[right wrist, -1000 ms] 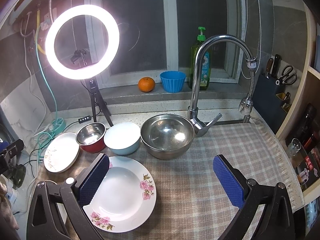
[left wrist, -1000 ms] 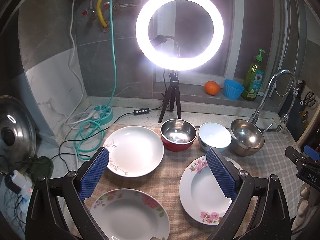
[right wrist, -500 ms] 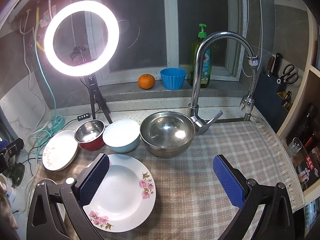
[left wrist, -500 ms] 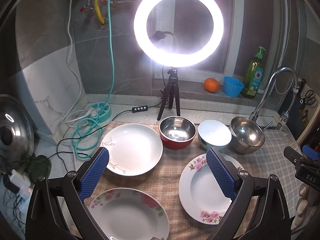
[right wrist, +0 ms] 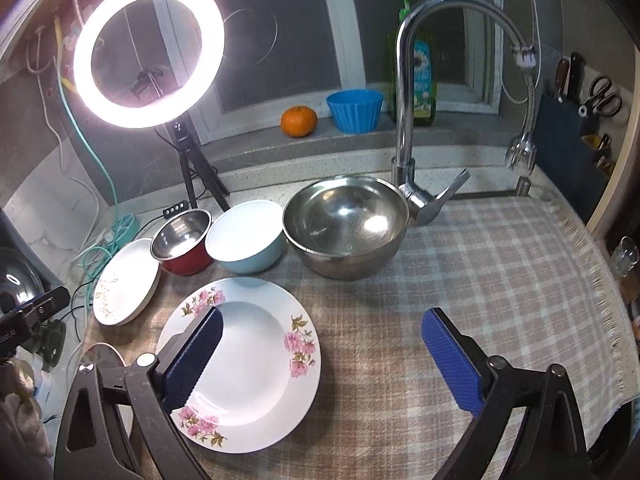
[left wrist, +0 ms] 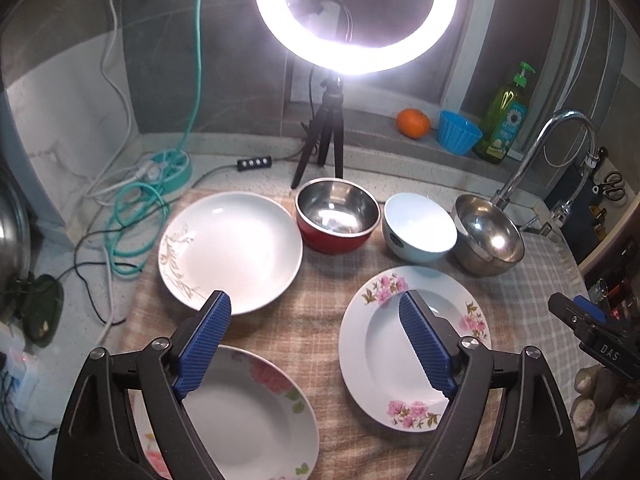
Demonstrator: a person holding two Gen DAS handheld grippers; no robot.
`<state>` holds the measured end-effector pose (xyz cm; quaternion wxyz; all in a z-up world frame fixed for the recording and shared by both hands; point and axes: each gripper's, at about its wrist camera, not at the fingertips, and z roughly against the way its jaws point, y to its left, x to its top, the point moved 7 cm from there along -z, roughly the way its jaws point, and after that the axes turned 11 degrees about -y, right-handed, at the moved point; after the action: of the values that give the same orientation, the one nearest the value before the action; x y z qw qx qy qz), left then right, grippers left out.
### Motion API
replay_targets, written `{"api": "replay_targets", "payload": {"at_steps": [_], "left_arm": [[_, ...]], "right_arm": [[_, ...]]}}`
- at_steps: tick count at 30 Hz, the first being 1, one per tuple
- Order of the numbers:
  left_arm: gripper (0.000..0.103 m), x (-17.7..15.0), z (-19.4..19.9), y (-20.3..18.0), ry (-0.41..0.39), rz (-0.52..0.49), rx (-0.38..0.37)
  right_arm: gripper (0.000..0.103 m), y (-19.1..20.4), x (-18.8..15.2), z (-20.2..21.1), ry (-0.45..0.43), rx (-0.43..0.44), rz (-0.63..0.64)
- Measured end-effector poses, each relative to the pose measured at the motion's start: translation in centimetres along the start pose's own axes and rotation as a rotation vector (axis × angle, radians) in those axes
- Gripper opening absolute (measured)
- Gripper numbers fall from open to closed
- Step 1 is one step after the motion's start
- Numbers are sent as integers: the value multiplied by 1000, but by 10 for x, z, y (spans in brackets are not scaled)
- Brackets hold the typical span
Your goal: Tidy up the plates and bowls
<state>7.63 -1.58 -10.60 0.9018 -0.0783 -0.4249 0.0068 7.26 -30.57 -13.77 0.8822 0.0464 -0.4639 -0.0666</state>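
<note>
Three plates lie on the checked cloth: a white plate with a leaf pattern (left wrist: 236, 248) at the back left, a pink-flower plate (left wrist: 384, 360) at the right, and a floral plate (left wrist: 256, 412) nearest me. Behind them stand a red steel-lined bowl (left wrist: 337, 216), a light-blue bowl (left wrist: 420, 226) and a large steel bowl (left wrist: 490, 240). My left gripper (left wrist: 316, 344) is open and empty above the cloth between the plates. My right gripper (right wrist: 324, 360) is open and empty over the pink-flower plate (right wrist: 256, 360); its left finger hangs above the plate.
A lit ring light on a tripod (left wrist: 332, 148) stands behind the bowls. A faucet (right wrist: 412, 120) rises behind the large steel bowl (right wrist: 346, 226). Cables and a teal power strip (left wrist: 168, 168) lie at the left. An orange (right wrist: 299, 121), blue cup (right wrist: 354, 110) and soap bottle (left wrist: 504, 120) sit on the sill.
Both grippers have moved forward and tilted down toward the dishes, which now look larger and closer. Both stay open. No dish has moved.
</note>
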Motion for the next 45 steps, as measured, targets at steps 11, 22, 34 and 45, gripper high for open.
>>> {"api": "replay_targets", "payload": {"at_steps": [11, 22, 34, 45], "left_arm": [[57, -29, -39, -9, 205, 65, -106], [40, -58, -72, -14, 357, 133, -168], [31, -67, -87, -11, 412, 189, -177], [23, -72, -93, -9, 439, 215, -188]], "right_arm": [[63, -13, -34, -41, 170, 103, -102], [44, -18, -62, -78, 323, 187, -196], [34, -15, -71, -100, 385, 221, -235], [26, -10, -77, -115, 448, 278, -271]]}}
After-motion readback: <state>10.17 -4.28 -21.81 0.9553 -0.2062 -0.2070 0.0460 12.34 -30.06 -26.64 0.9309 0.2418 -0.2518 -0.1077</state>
